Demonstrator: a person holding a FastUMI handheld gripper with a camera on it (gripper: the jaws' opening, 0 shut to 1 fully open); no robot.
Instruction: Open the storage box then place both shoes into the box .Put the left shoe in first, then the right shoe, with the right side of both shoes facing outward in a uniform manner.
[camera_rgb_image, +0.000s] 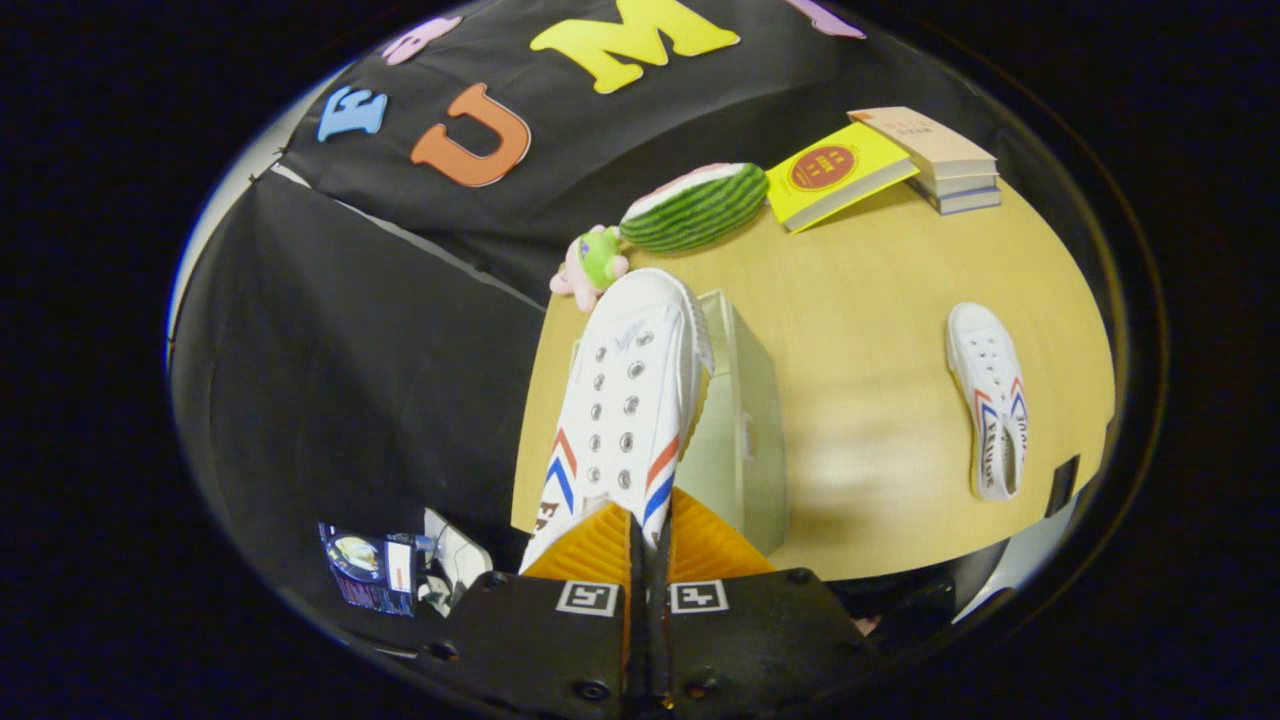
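Two fingers (648, 535) are pressed nearly together on the heel rim of a white shoe (625, 400) with red and blue chevrons, which is lifted with its toe pointing away from them, over the near-left part of the tabletop (880, 300). Just beside and partly under that held shoe stands the pale translucent storage box (745, 420), and the second shoe (990, 410) lies flat on the tabletop, well apart on the box's other side. Beyond the box, by the booth wall, sit a watermelon-slice toy (695, 205), a small pink and green plush (592, 265), a yellow book (835, 172) and a stack of books (945, 160).
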